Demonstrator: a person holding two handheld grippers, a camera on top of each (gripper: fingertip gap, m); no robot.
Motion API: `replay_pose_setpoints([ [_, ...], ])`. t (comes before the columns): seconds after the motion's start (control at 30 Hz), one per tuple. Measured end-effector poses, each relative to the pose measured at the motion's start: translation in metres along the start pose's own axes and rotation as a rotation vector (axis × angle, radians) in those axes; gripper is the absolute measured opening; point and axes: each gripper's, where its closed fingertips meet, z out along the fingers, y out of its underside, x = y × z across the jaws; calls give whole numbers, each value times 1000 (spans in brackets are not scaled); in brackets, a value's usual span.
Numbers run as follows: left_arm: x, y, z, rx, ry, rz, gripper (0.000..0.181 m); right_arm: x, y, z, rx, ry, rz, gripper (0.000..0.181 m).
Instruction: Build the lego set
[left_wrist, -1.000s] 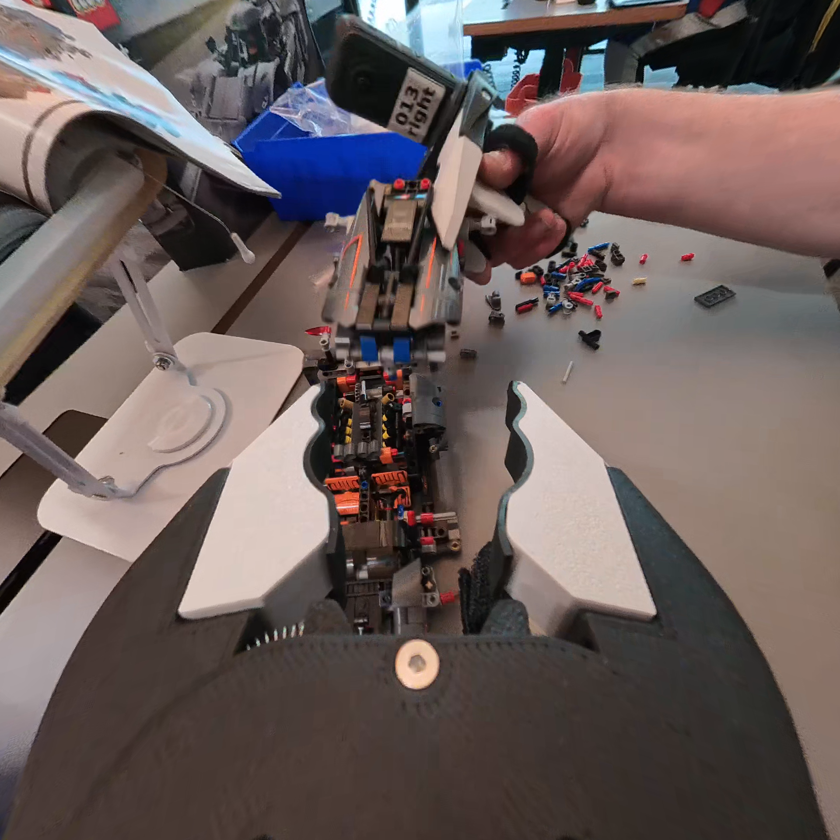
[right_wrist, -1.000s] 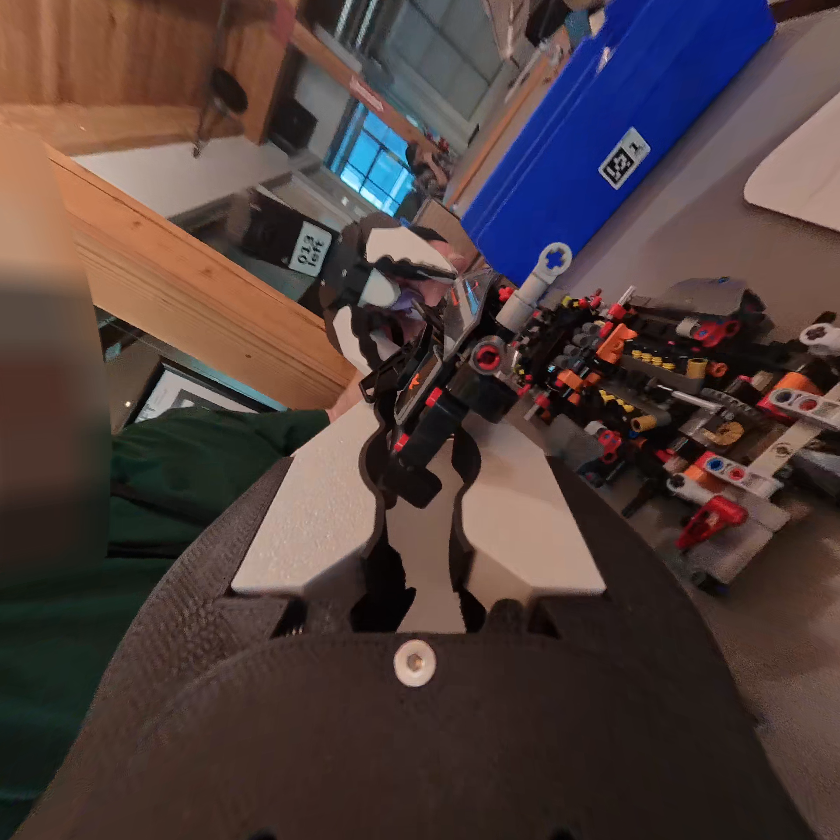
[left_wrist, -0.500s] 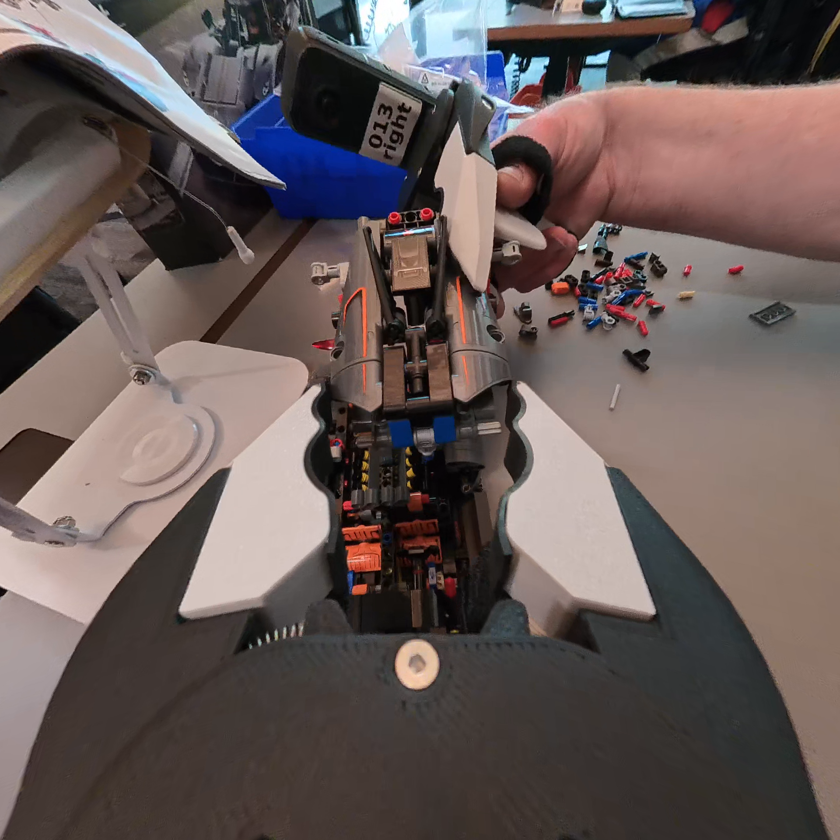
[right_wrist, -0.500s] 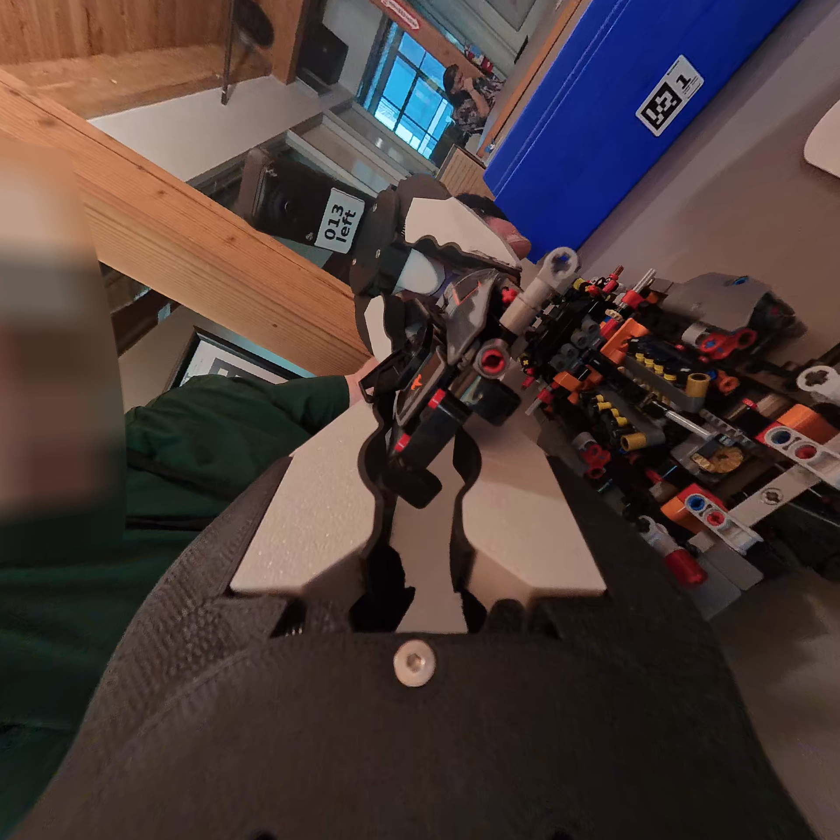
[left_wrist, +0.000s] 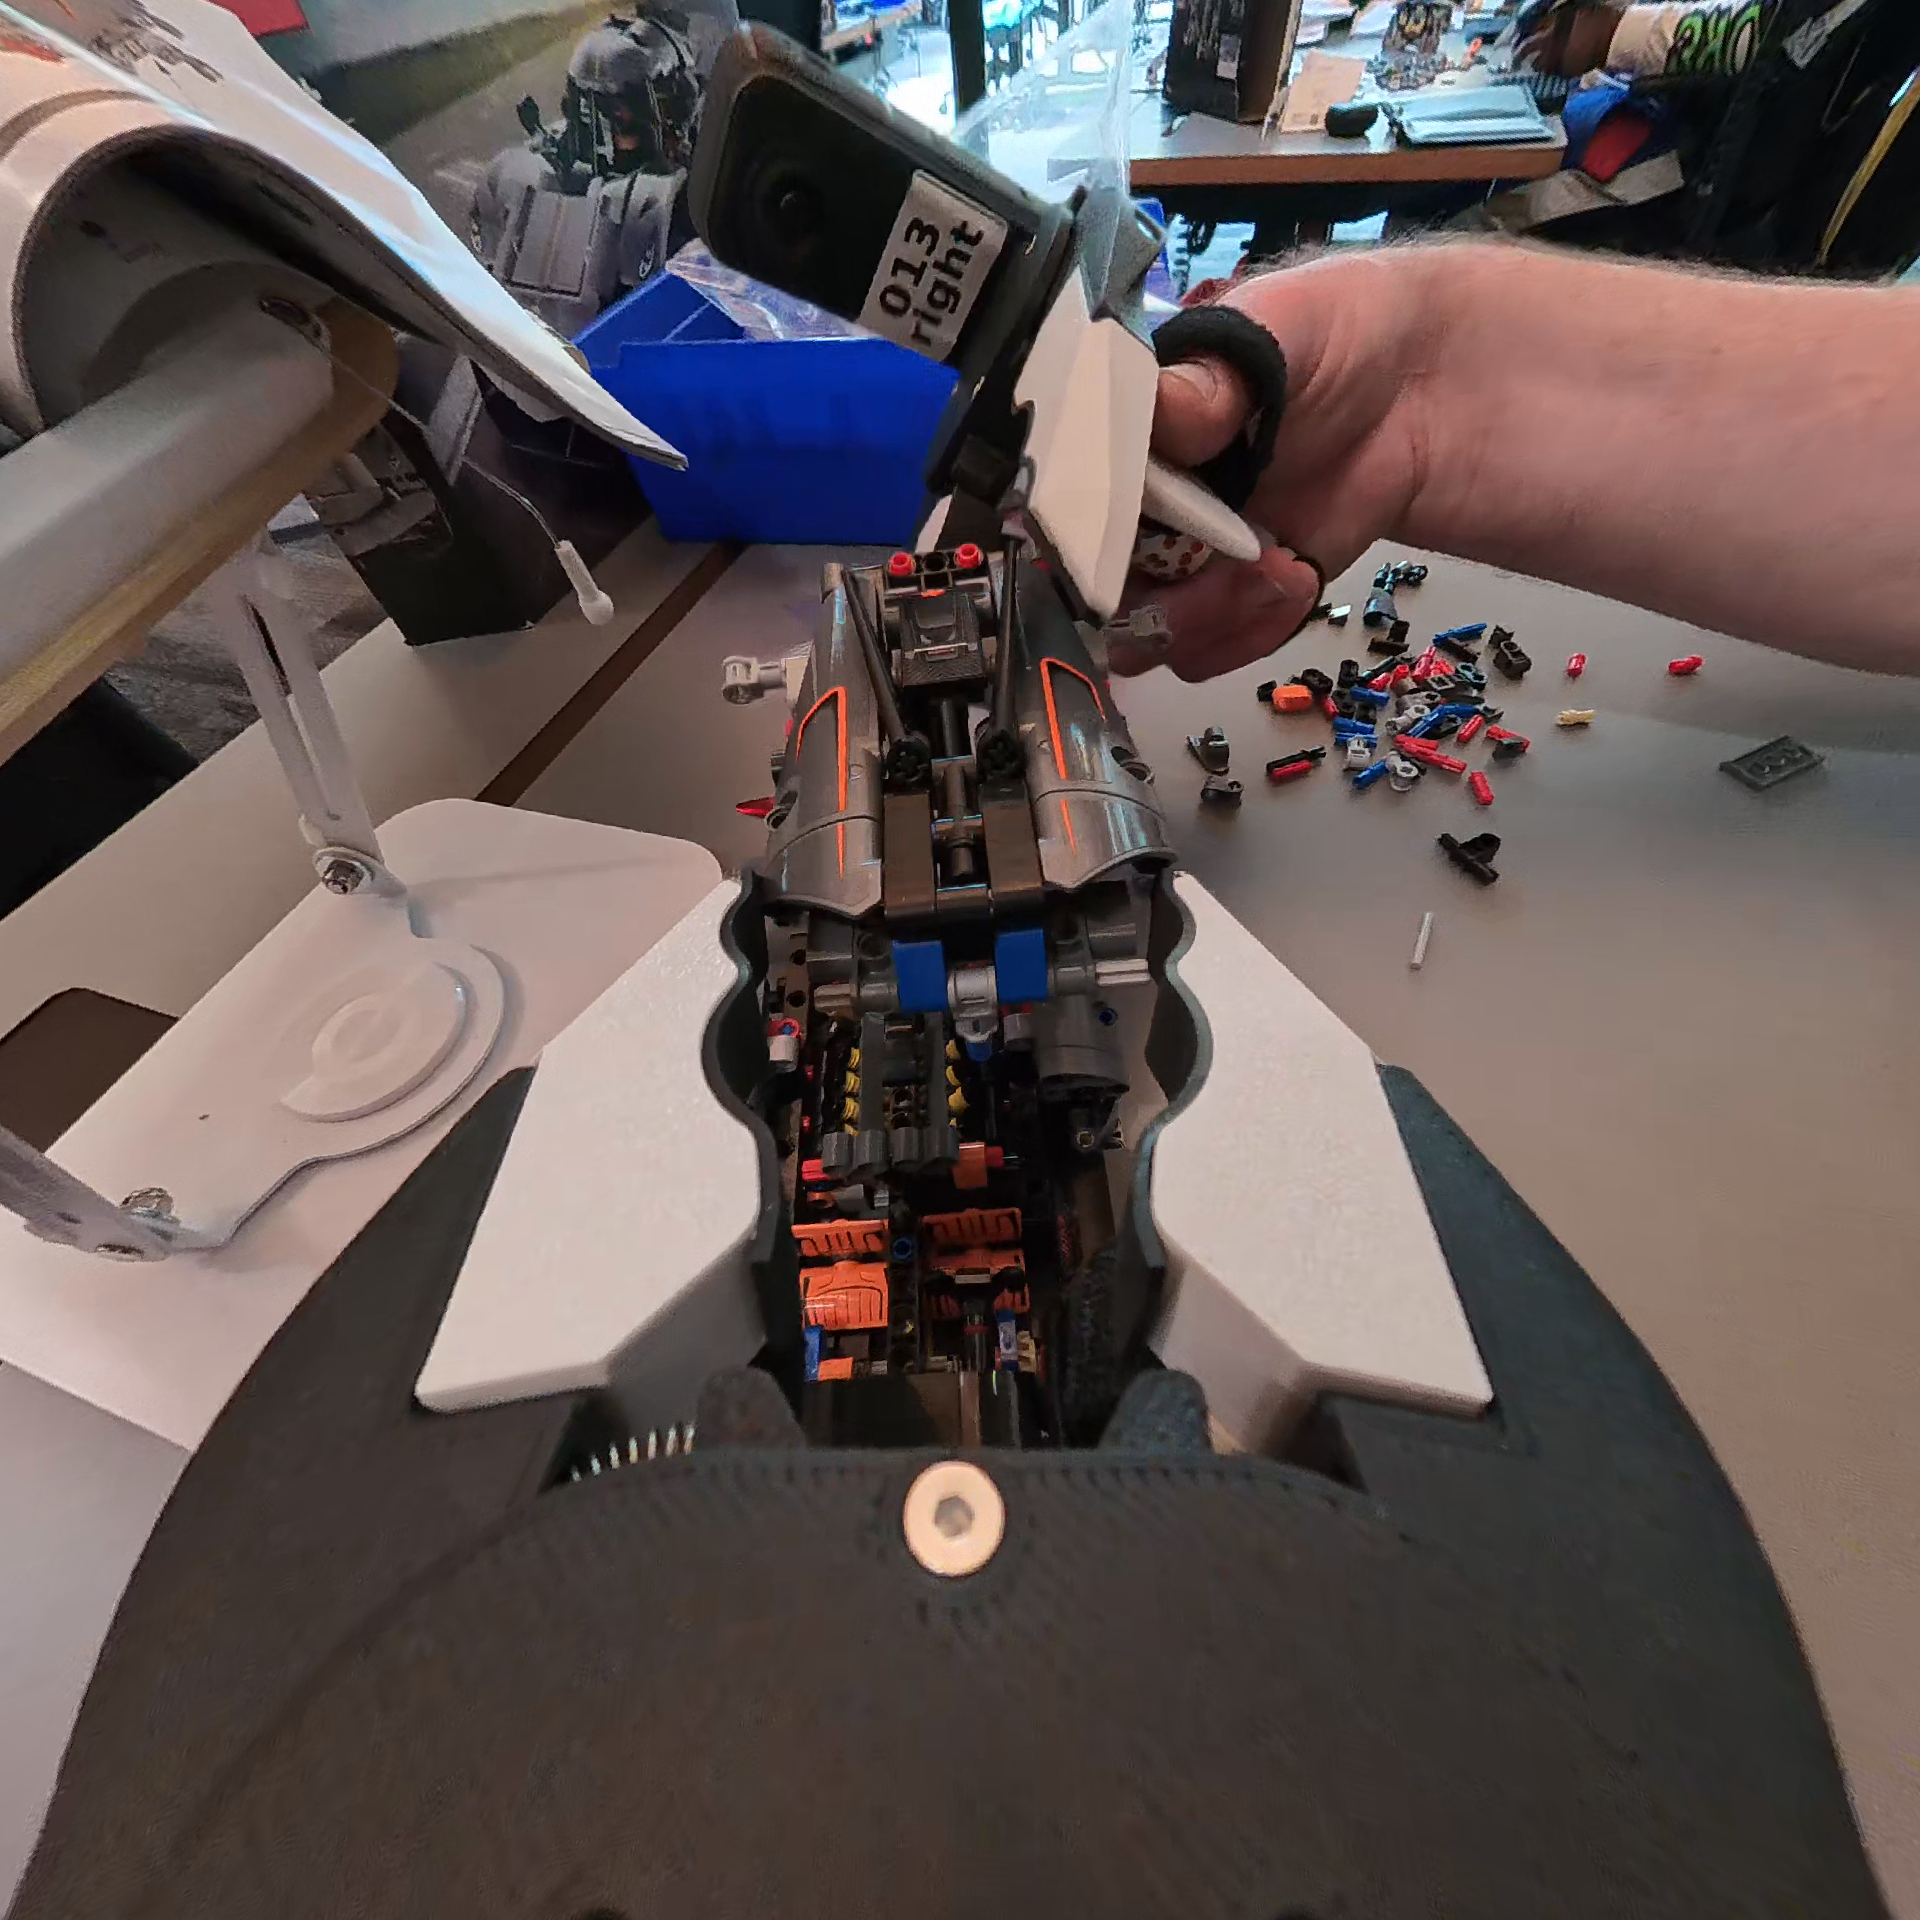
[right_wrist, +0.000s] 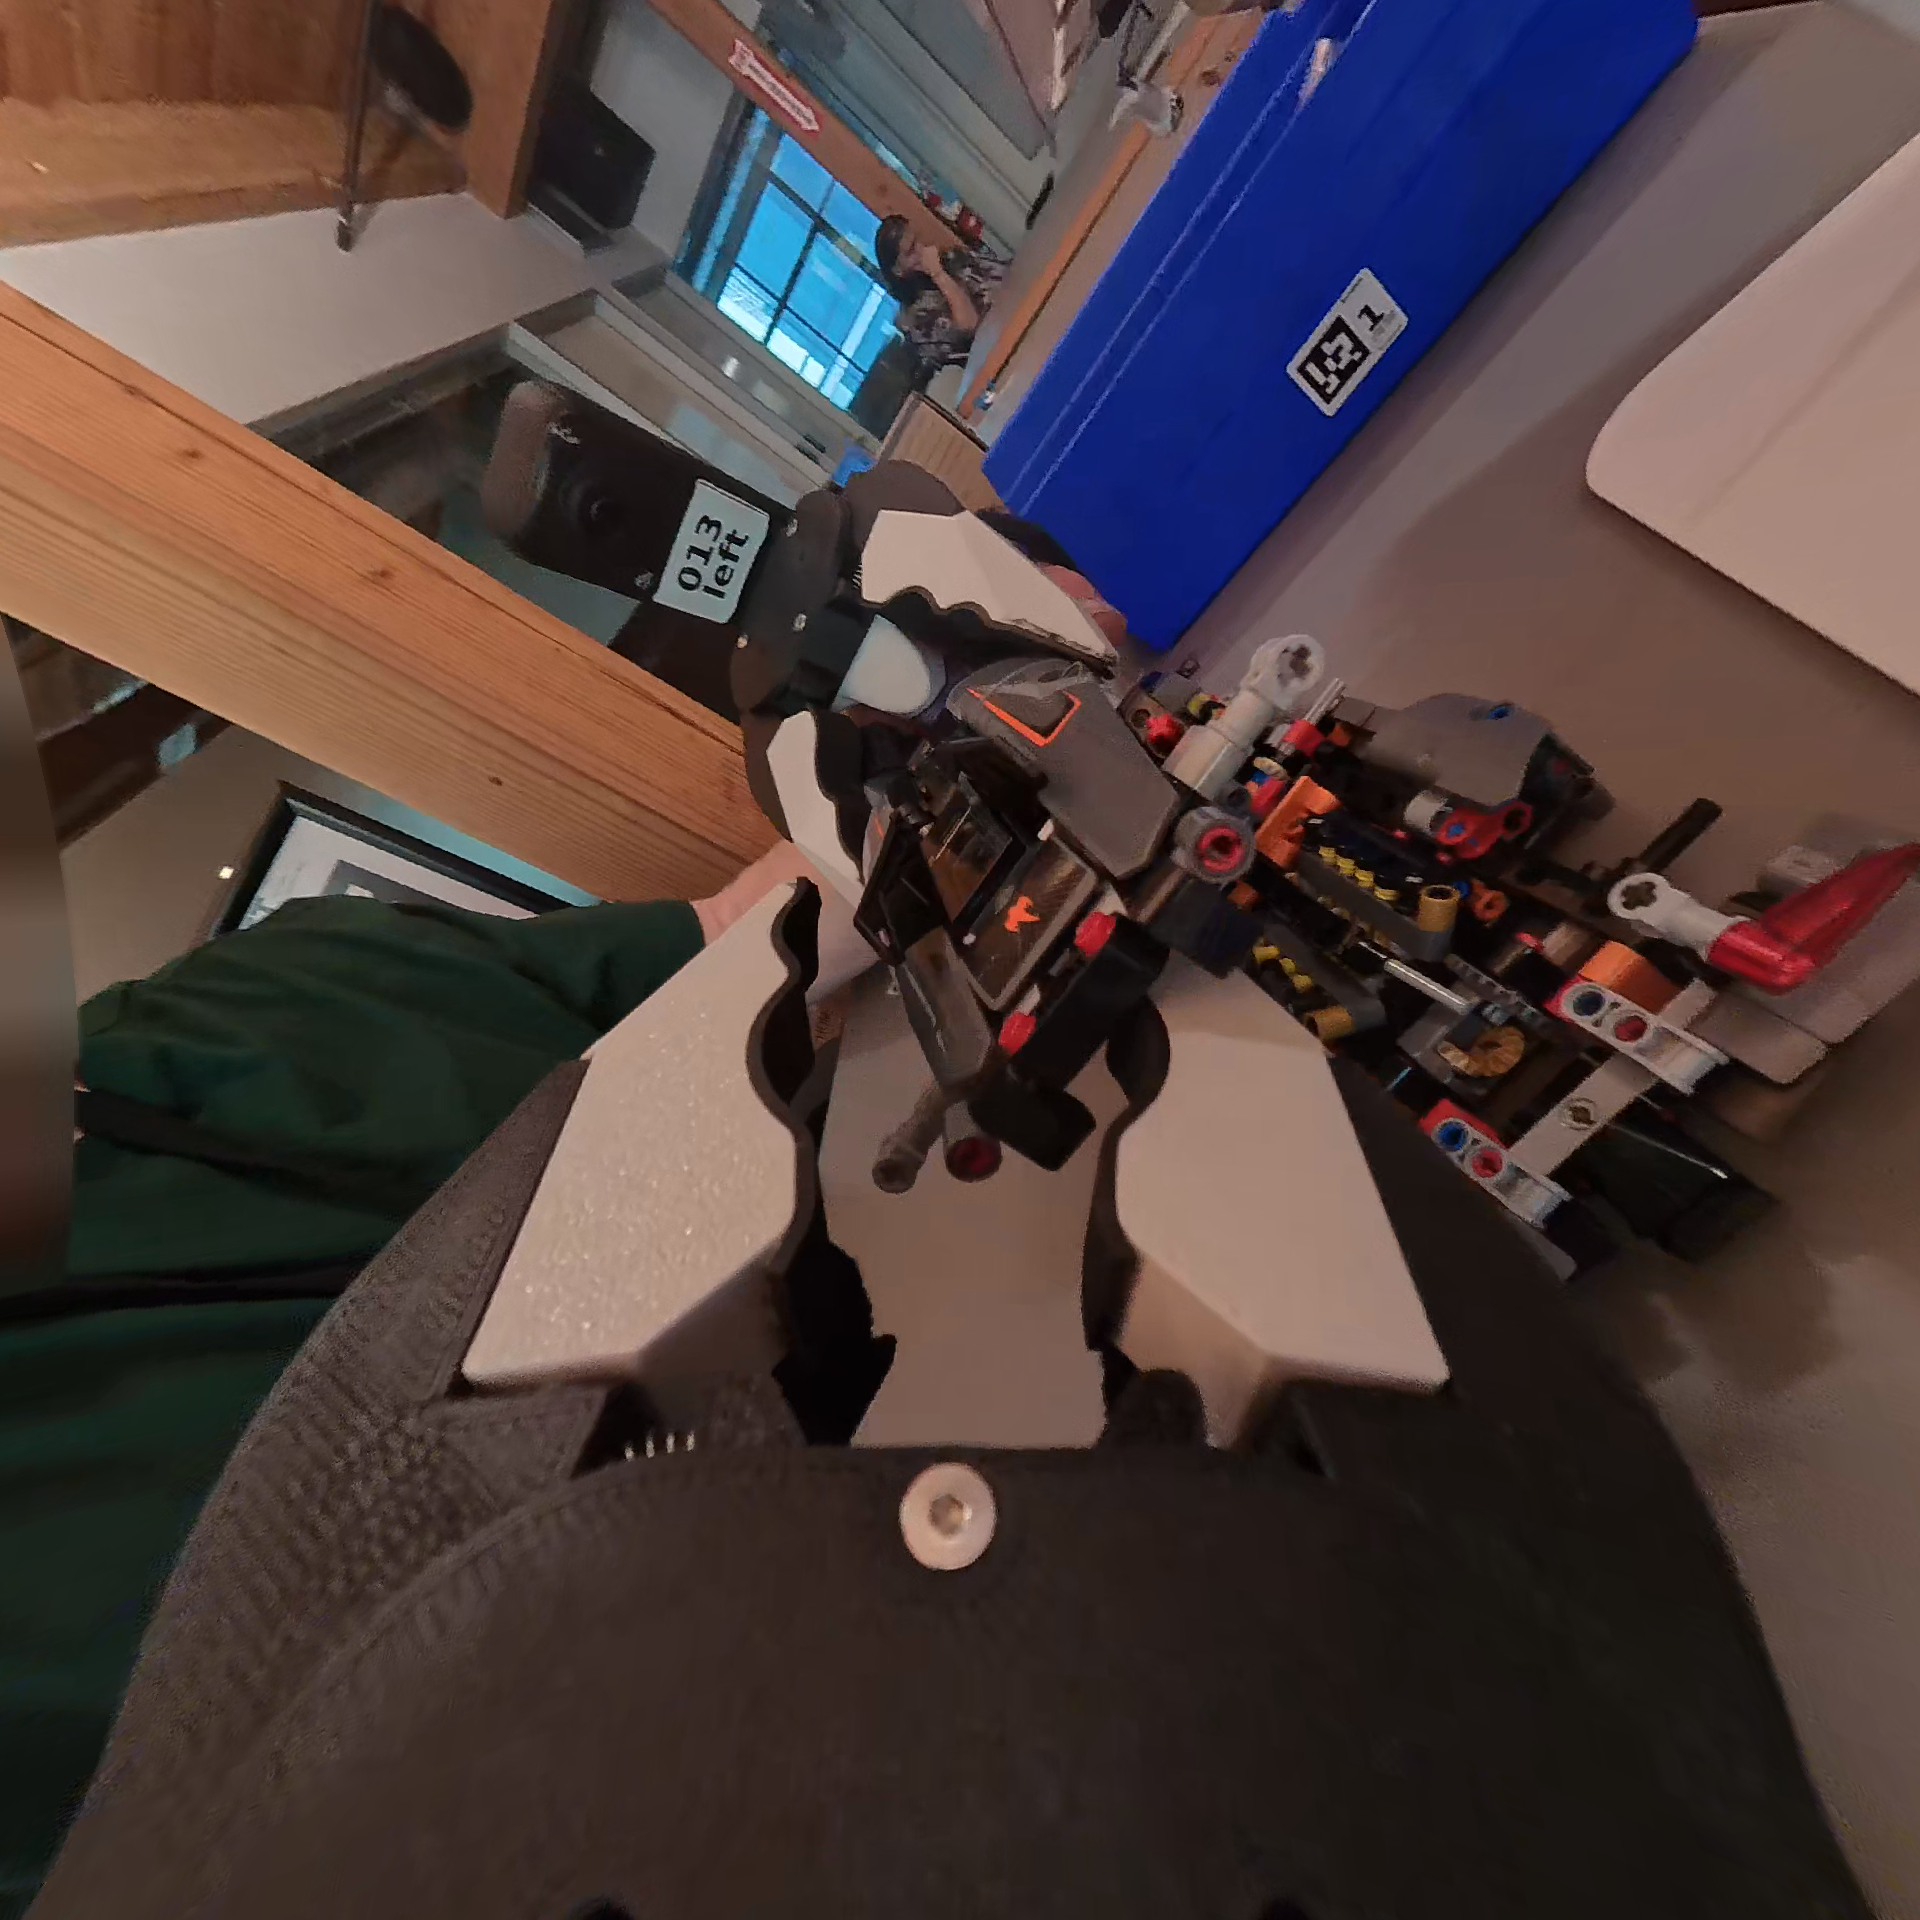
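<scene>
- Compared with a second ago, grey hood section (left_wrist: 961, 790) now lowered onto the front of the model instead of raised above it; right gripper's fingers now spread apart rather than pinched on its black end.
- Left gripper (left_wrist: 961, 997) now closed in around the lego car (left_wrist: 935, 1122), both white fingers (left_wrist: 623, 1174) flanking its sides, where before only the left finger lay beside it.
- Left gripper grasping the car body, pads against both flanks near the blue bricks.
- Right gripper (right_wrist: 961, 1039) released: a clear gap between each finger and the black, red-studded end of the hood section; whether anything touches, cannot tell.
- Seen from the left wrist, right gripper (left_wrist: 1081, 468) just above the far end of the car, held in a bare hand (left_wrist: 1320, 447).
- Car lying on the grey worktop (left_wrist: 1610, 1091), long axis running straight away from the left gripper toward the blue bin (left_wrist: 790, 436); hood end farthest, orange seats nearest.
- From the right wrist, same axis slanting from lower right up toward the left gripper (right_wrist: 914, 665).
- Loose small pieces (left_wrist: 1403, 717) scattered on the worktop right of the car, well apart from it.
- White stand base (left_wrist: 343, 997) left of the car, an open booklet (left_wrist: 260, 208) above it.
</scene>
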Motion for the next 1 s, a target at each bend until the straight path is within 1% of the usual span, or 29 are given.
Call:
replay_pose_setpoints([
  [0.03,-1,1,1,-4,-2,2,72,3,1,0,-8,24,-10,53],
  [0.1,0,3,2,-5,7,4,72,12,2,-1,-15,92,-21,59],
  [0.37,-6,9,3,-10,10,-14,71,25,-3,-11,-8,210,-81,60],
  [0.47,-6,10,4,-21,8,-8,72,32,-5,-13,-16,270,-102,64],
  [0.7,-9,15,8,-65,-2,1,71,44,-8,-22,-7,347,-116,69],
  [0.87,-7,22,12,-122,-9,21,71,47,-14,-28,16,376,-149,65],
  [1.0,-6,30,16,-180,-28,52,72,56,-10,-28,-14,404,-153,65],
])
